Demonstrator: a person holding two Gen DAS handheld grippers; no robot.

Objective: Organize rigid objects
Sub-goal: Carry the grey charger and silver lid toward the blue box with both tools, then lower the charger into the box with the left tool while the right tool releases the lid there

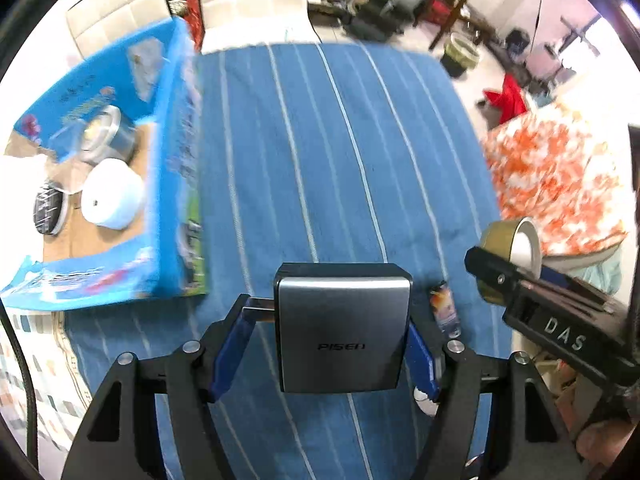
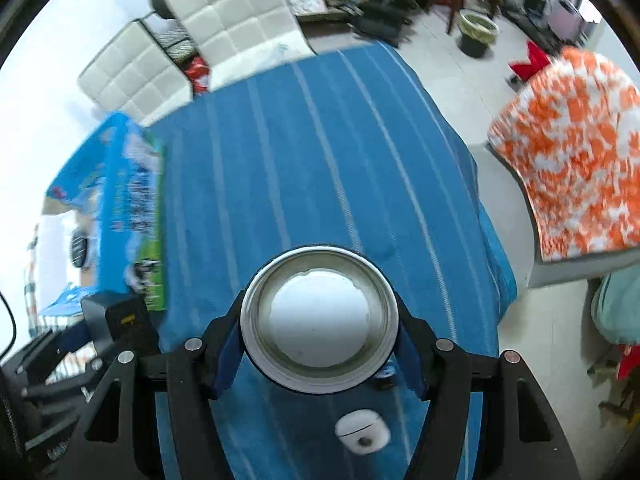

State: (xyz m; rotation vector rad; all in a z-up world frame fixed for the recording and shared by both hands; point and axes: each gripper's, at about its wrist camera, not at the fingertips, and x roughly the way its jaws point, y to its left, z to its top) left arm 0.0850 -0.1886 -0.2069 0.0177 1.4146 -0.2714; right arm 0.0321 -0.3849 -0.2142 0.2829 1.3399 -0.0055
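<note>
Far left: open blue box on the striped cloth, holding a white roll, a metal tin and a dark disc. Left gripper clamped on a grey charger, lifted above the cloth, prongs sticking out left. Small card on the cloth just right of it. Right gripper grips a tape roll by its rim, also off the cloth. White earbud case on the cloth below it.
</note>
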